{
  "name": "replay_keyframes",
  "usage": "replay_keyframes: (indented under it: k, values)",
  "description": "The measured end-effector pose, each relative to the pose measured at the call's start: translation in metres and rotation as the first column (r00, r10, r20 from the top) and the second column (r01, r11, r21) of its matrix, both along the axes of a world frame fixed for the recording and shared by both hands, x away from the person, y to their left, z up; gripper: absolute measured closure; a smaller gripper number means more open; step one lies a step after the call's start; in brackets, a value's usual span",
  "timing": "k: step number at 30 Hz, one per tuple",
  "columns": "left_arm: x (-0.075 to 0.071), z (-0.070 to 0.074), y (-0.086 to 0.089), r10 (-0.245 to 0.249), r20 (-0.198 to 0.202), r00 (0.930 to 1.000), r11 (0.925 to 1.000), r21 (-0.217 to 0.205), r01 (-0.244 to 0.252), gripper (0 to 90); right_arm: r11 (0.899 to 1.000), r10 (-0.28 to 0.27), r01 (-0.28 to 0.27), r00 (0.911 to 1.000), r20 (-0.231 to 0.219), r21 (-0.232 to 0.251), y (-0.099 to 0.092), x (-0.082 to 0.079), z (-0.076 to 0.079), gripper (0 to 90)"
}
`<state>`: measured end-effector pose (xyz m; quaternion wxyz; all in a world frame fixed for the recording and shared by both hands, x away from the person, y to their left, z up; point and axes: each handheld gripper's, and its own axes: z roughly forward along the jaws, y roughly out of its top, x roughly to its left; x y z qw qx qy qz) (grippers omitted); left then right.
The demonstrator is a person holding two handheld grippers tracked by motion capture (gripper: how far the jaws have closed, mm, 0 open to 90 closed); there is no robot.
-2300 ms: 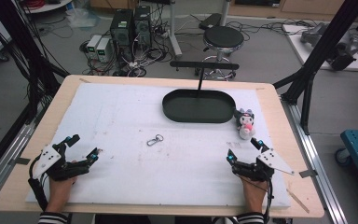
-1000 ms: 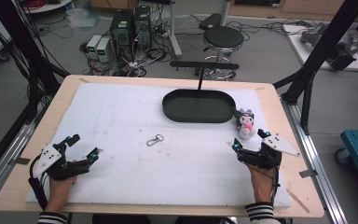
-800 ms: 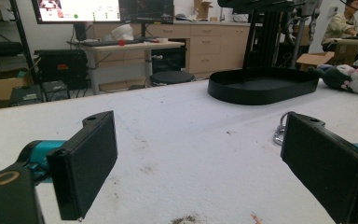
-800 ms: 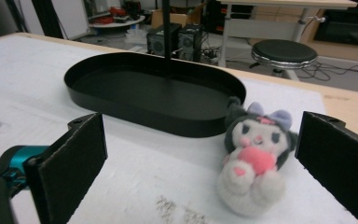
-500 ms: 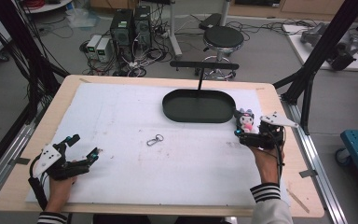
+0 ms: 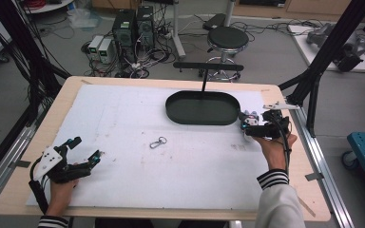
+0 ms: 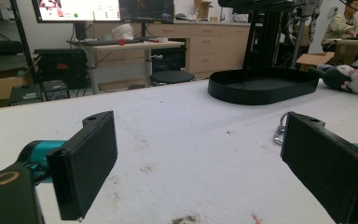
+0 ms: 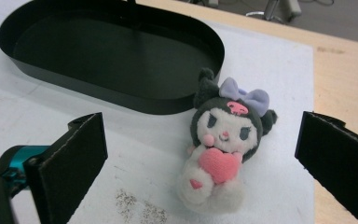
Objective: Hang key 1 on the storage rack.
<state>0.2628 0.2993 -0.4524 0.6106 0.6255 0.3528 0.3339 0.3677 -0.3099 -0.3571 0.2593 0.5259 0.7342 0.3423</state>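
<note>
A small dark plush doll with a lilac bow and a pink heart lies on the white mat just right of the black oval tray. My right gripper is open, with one jaw on each side of the doll and neither touching it. From above, the right gripper sits at the tray's right end beside the doll. My left gripper rests open near the front left corner. A metal key clip lies mid-mat; this clip is partly behind one left jaw.
A black T-shaped stand rises behind the tray. The white mat covers most of the wooden table. Black frame struts flank the right edge. A stool and computer cases stand on the floor beyond the table.
My right gripper has moved from the front right of the table forward to the plush doll beside the tray, staying open. The left gripper has not moved.
</note>
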Motion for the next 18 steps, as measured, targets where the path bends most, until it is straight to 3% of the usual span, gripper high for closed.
replay_keyframes:
  k: [8,10,13,18]
  values:
    - [0.000,0.000,0.000,0.001,-0.001,1.0000,1.0000,-0.002,-0.001,11.2,0.999,-0.031,0.031,0.9969,-0.073,-0.009,-0.002,0.010,-0.009,1.4]
    - [0.000,0.000,0.000,0.001,-0.002,1.0000,1.0000,-0.001,-0.001,11.2,1.000,-0.030,0.030,0.9952,-0.093,-0.003,-0.003,0.013,-0.011,5.8]
    - [0.000,0.000,0.000,0.000,-0.002,1.0000,1.0000,0.001,0.000,11.2,0.998,-0.061,0.064,0.9867,-0.151,0.009,-0.005,0.018,-0.018,5.7]
    - [0.000,0.000,0.000,0.001,-0.001,1.0000,1.0000,0.001,-0.001,11.2,0.996,-0.082,0.084,0.9785,-0.189,0.003,-0.005,0.024,-0.025,5.8]
